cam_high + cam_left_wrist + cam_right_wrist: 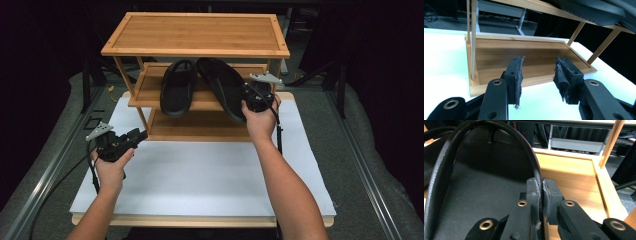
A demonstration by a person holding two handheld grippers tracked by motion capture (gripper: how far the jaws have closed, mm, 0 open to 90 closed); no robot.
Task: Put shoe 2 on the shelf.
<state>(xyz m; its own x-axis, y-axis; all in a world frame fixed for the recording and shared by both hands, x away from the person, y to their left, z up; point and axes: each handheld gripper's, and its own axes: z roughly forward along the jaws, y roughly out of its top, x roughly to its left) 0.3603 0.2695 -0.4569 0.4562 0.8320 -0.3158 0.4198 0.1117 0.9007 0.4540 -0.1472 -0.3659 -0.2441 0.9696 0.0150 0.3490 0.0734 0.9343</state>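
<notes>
1. Black padded jaws of the right claw (541, 195) are clenched on the thin black strap (534, 162) of the right-hand black rubber flip-flop sandal (223, 86), pinching it where the strap runs down toward the sole's edge.
2. That sandal lies on the middle shelf (150, 90) of the three-tier bamboo shoe rack (195, 35). Its long axis is slanted, the near end overhanging the shelf's front edge toward the claw and the far end angled back and toward the rack's left side.
3. Just beside it, toward the rack's left side, a second black rubber sandal (177, 89) lies on the same shelf, pointing almost straight back. The two look close or touching at their far ends; I cannot tell which.
4. The right claw is plainly the nearer one. Any shift of the held sandal would likely run along that slant, in my judgement.
5. The left claw (139, 135) is released, jaws apart with nothing between them, hovering by the rack's front left corner and aimed at the bare bottom shelf (524, 55).
6. The rack stands at the back of the white tabletop (200, 175).
</notes>
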